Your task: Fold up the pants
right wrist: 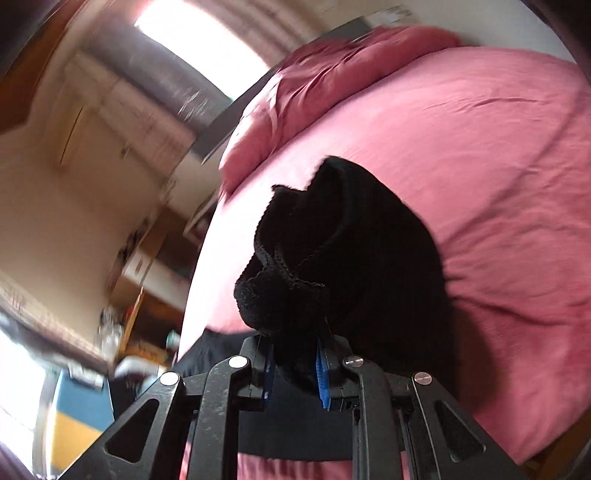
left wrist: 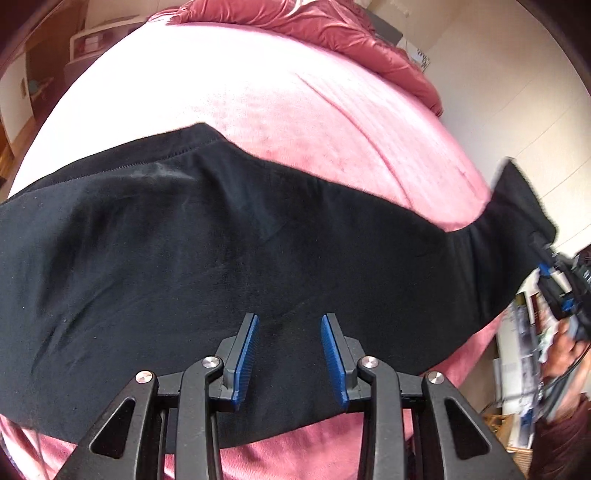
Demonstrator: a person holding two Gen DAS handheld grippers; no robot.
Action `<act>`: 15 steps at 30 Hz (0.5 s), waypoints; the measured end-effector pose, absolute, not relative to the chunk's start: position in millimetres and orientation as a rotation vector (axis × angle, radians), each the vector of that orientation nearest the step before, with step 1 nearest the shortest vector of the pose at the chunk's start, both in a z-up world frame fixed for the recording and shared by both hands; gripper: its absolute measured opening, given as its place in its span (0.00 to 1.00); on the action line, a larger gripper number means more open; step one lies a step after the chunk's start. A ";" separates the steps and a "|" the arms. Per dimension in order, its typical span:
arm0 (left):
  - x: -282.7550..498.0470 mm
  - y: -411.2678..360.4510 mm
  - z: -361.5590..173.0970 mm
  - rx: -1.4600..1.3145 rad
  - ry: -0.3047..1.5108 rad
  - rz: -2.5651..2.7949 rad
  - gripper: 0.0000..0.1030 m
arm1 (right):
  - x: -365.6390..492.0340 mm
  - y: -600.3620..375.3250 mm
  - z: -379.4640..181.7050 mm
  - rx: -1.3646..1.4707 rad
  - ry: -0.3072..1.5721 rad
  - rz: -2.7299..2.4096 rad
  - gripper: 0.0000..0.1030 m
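Note:
Black pants [left wrist: 207, 258] lie stretched across a pink bed [left wrist: 295, 110]. My left gripper [left wrist: 290, 321] hovers over the near middle of the pants, jaws open with blue pads apart and nothing between them. My right gripper [right wrist: 293, 354] is shut on the bunched cuff end of the pants [right wrist: 295, 266] and holds it lifted off the bed. In the left wrist view the right gripper [left wrist: 554, 273] shows at the far right edge, holding that raised end.
A crumpled pink duvet [left wrist: 332, 26] lies at the head of the bed. Shelves and clutter [left wrist: 524, 354] stand to the right of the bed. Cabinets and a bright window [right wrist: 184, 40] lie beyond the bed's far side.

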State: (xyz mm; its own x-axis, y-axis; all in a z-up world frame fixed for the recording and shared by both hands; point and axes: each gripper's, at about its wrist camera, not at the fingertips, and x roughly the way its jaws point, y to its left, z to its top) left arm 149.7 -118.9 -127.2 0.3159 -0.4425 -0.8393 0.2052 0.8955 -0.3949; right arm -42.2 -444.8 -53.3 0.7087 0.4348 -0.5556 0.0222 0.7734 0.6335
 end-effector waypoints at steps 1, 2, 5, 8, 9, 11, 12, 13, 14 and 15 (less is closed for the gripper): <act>150.6 -114.6 -125.6 -0.243 1.170 -0.441 0.34 | -35.4 -424.8 -58.4 0.636 0.788 0.281 0.18; 150.8 -109.6 -123.8 -0.258 1.165 -0.453 0.34 | -29.5 -409.1 -64.6 0.621 0.816 0.309 0.18; 152.2 -97.9 -121.6 -0.298 1.159 -0.480 0.34 | -12.8 -363.8 -84.0 0.556 0.904 0.354 0.18; 155.6 -78.1 -122.4 -0.346 1.172 -0.500 0.34 | -4.3 -327.7 -105.9 0.507 0.978 0.387 0.18; 152.9 -78.9 -122.3 -0.352 1.174 -0.503 0.34 | -2.7 -315.4 -112.7 0.482 1.002 0.394 0.18; 153.6 -71.5 -122.7 -0.372 1.177 -0.508 0.34 | -1.6 -295.4 -123.7 0.443 1.040 0.399 0.18; 155.3 -67.5 -123.5 -0.391 1.181 -0.514 0.34 | -0.1 -288.8 -127.3 0.423 1.052 0.398 0.18; 150.6 -63.7 -121.1 -0.413 1.184 -0.520 0.34 | 1.6 -281.4 -130.4 0.392 1.062 0.394 0.18; 148.0 -60.4 -120.6 -0.440 1.190 -0.529 0.35 | 2.2 -273.8 -135.1 0.357 1.072 0.387 0.18; 148.5 -56.6 -122.3 -0.466 1.198 -0.538 0.36 | 3.3 -266.2 -138.7 0.326 1.083 0.386 0.18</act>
